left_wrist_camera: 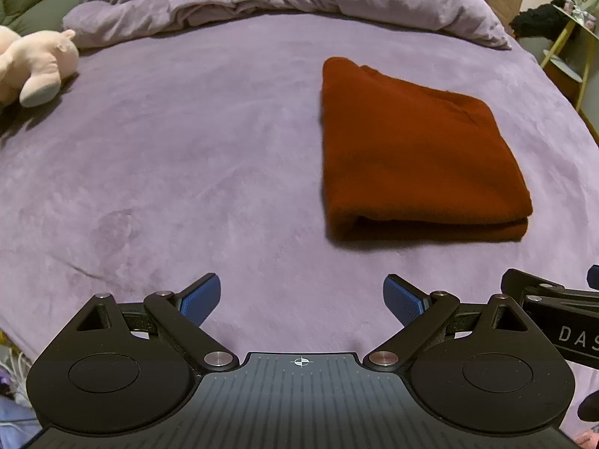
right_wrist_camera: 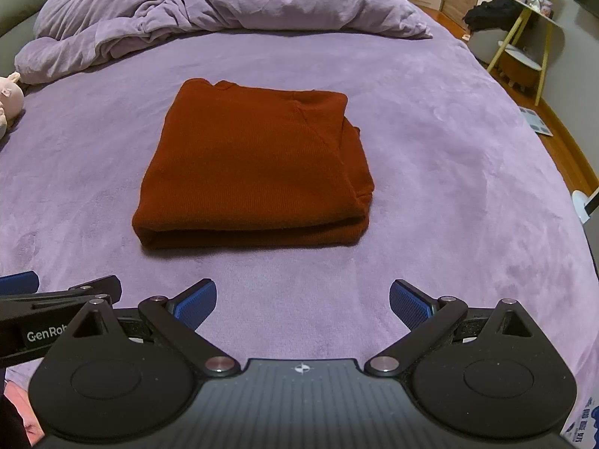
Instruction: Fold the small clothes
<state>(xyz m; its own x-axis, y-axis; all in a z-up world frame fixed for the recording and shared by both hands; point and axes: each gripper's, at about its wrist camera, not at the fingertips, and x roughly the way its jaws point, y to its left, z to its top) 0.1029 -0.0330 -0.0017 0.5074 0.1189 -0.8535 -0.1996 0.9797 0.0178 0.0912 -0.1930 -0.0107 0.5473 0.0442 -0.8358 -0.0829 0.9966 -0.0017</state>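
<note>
The rust-red garment is lying folded into a compact, layered rectangle on the purple bed, roughly midway between the bed's near edge and the heaped duvet at its far end. Its thick folded edge is facing the near edge, and a little fabric is bulging out along its right side, so the stack is looking neat but not perfectly squared. Judging by that shape, the folding appears essentially finished, and the piece is resting where there is flat room around it.

The right tool is hovering just short of the garment, lined up with it, its blue pads spread wide and gripping nothing. The left tool is sitting beside it, aimed at bare bed to the left of the garment, its pads likewise spread apart and empty. Both seem to be standing off so the fold is not being disturbed.

A pink plush toy is lying near the bed's left edge, well apart from the garment. A yellow-legged side table is standing beyond the right edge.
</note>
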